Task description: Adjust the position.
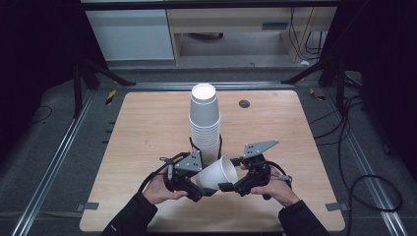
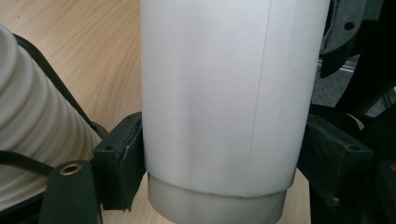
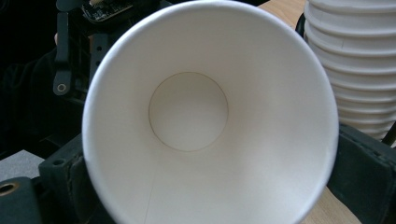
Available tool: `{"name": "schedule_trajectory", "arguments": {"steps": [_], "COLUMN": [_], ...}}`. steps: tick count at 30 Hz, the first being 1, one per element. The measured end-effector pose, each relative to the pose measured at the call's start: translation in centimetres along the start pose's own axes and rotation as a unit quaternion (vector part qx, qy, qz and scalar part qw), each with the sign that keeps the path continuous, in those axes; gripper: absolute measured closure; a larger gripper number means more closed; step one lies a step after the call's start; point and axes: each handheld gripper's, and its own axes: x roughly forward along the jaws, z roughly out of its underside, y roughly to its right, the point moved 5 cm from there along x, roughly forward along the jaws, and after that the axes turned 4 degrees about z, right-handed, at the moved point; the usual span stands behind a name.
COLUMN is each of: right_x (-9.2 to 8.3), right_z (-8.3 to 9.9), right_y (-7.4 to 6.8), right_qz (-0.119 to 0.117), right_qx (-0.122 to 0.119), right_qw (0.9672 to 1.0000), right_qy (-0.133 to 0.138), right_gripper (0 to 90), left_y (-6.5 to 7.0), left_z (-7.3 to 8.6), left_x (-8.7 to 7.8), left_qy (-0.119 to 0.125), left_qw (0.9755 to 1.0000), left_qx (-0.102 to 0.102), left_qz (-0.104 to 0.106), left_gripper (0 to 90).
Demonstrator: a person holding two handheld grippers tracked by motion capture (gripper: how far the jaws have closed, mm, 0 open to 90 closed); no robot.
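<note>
**Single paper cup held sideways between both grippers, in front of the stack**

High view: paper cup (image 1: 216,175) lies tilted on its side above the table (image 1: 147,147), just in front of the cup stack (image 1: 205,125). Long axis runs roughly left-right, mouth toward the right gripper (image 1: 232,187), base toward the left gripper (image 1: 196,189). Both are right at the cup, left at the base end, right at the rim end. The stack stands upside down, bases up, on the table's middle.

Left gripper view: jaws stand either side of the cup wall near its base, pads pressed on it, so closed on the cup. Seam line runs down the wall. Stack ribs at left, close by.

Right gripper view: looks straight down the cup's mouth to its round bottom. Jaws flank the rim, left and right; can't tell if the pads actually press on it.

My read: the next move turns on that axis. Cup needs rotating mouth-down before it fits over the stack, which lies just behind it.

No print, brand or label visible on any cup.
</note>
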Motion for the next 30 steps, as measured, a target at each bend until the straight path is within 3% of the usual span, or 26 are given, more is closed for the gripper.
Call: {"name": "schedule_trajectory", "arguments": {"steps": [25, 30], "right_x": [-0.10, -0.41], "right_z": [0.04, -0.09], "right_y": [0.07, 0.05], "right_qz": [-0.004, 0.002], "right_qx": [-0.001, -0.009], "right_qw": [0.9999, 0.9999], "right_qy": [0.010, 0.012], "right_gripper": [9.4, 9.3], "left_y": [-0.09, -0.20], "left_z": [0.01, 0.06], "left_x": [0.05, 0.00], "left_qy": [0.011, 0.012], "left_qw": [0.9999, 0.9999], "left_qx": [-0.002, -0.006], "left_qz": [0.003, -0.006], "left_gripper": [21.1, 18.0]}}
